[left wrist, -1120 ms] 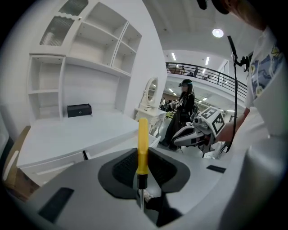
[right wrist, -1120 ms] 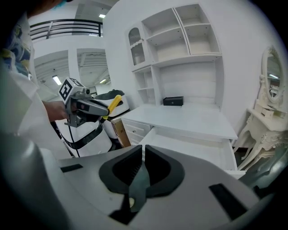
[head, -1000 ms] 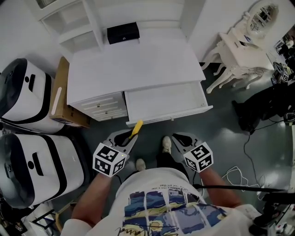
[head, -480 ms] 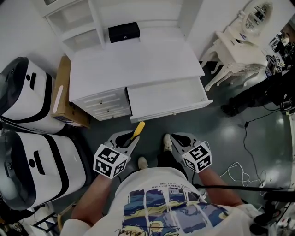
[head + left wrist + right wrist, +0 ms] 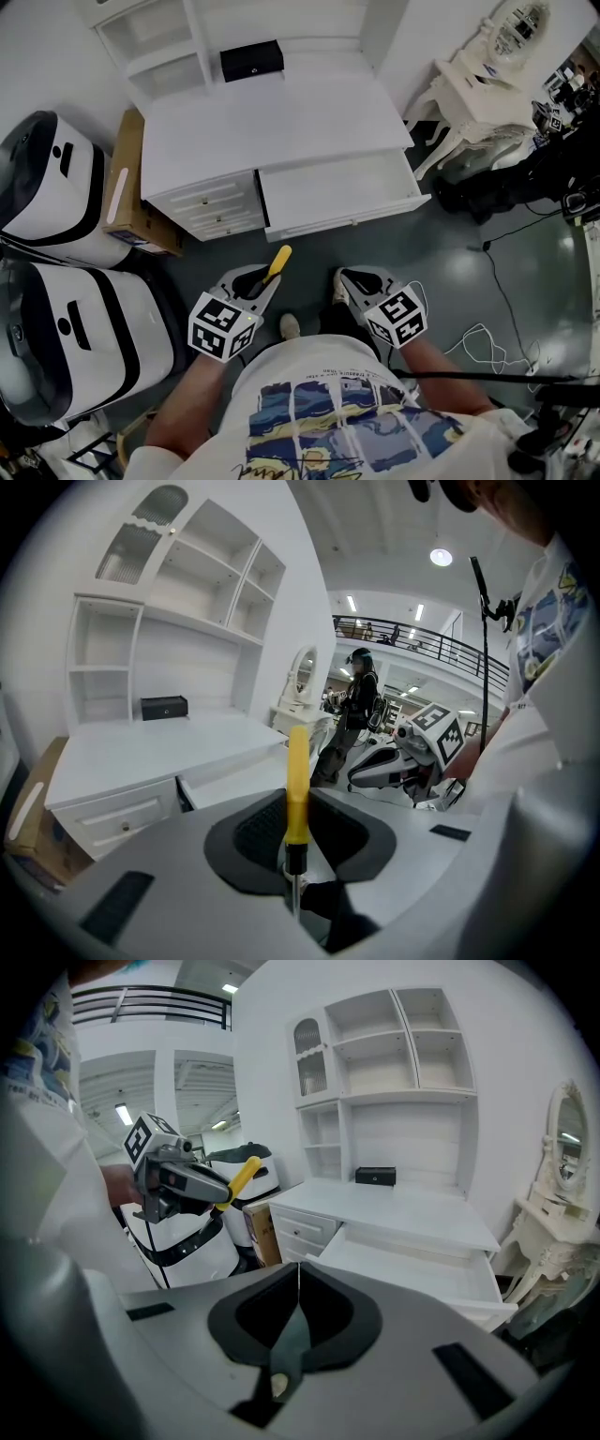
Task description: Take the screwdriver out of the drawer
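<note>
**Screwdriver is out of the drawer, clamped low in your left jaws**

The yellow-handled screwdriver with a thin steel shaft (image 5: 277, 263) sits in your left gripper (image 5: 262, 284). It is clear of the open white drawer (image 5: 347, 223), which lies at about 12 o'clock from the gripper, and it hangs over the dark floor (image 5: 450, 281). The left gripper view shows the jaws clamped where the black collar meets the shaft. The whole yellow handle sticks out ahead of them. In the head view that handle points toward 1 o'clock.

Your right gripper (image 5: 349, 281) is at 3 o'clock of the left, well apart from it. Its jaws are together with nothing between them.

Judging by its look, the tool is light and stiff, so weight is no worry. The shaft is narrow and smooth, and the long handle forward of the grip gives it leverage to swing or slip if you jolt it. The thick plastic handle looks like the surer place to hold, near its middle, where the pads get more surface.

The white counter (image 5: 272, 122) above the drawer is bare apart from a small black box (image 5: 251, 61) at its far edge, toward 12 o'clock.
</note>
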Demonstrator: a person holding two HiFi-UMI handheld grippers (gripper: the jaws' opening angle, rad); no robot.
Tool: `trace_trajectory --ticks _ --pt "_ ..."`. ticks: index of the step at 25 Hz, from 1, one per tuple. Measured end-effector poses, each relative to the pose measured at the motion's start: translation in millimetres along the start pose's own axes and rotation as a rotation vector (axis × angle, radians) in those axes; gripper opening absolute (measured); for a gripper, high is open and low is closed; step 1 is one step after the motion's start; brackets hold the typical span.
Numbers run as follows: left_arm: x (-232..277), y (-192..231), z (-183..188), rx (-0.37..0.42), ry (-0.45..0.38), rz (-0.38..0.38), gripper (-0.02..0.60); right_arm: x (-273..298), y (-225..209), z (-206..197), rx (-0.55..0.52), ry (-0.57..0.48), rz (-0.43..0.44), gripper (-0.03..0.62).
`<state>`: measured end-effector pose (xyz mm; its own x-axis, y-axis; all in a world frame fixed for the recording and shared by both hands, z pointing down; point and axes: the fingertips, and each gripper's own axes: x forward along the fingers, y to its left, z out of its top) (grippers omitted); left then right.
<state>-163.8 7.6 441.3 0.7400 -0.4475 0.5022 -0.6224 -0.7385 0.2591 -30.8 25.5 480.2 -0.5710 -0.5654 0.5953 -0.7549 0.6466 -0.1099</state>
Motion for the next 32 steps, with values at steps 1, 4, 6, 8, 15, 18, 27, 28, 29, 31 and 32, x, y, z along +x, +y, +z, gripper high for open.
trace_trajectory --ticks 1,4,6,8,15,18,27,28,29,31,32 --pt "-1 0 -1 -0.001 0.0 0.001 0.081 0 1 1 -0.003 -0.002 0.0 0.029" --pt "-4 0 -2 -0.001 -0.002 0.002 0.081 -2 4 3 -0.01 -0.007 -0.003 0.028" --pt "-5 -2 -3 -0.002 -0.004 0.0 0.081 -4 5 2 -0.01 -0.006 -0.007 0.027" --pt "-6 -4 -4 -0.002 -0.006 -0.002 0.083 -5 6 0 -0.011 -0.005 -0.01 0.026" --pt "-8 -7 -7 0.003 -0.005 -0.009 0.081 -7 10 -2 -0.012 -0.011 -0.017 0.026" --pt "-9 -7 -6 0.003 -0.008 -0.009 0.083 -7 12 -1 -0.013 -0.012 -0.014 0.026" --pt "-10 -10 -7 -0.001 -0.008 -0.008 0.083 -7 12 -1 -0.015 -0.012 -0.01 0.026" --pt "-10 -10 -8 0.0 -0.007 -0.009 0.083 -7 12 -2 -0.014 -0.012 -0.01 0.026" --pt "-10 -9 -8 0.0 -0.007 -0.01 0.081 -6 12 -2 -0.013 -0.012 -0.01 0.026" --pt "-10 -8 -8 -0.001 -0.007 -0.011 0.081 -4 12 -2 -0.013 -0.011 -0.009 0.026" --pt "-9 -7 -8 -0.002 -0.007 -0.012 0.083 -3 12 -1 -0.013 -0.01 -0.009 0.026"
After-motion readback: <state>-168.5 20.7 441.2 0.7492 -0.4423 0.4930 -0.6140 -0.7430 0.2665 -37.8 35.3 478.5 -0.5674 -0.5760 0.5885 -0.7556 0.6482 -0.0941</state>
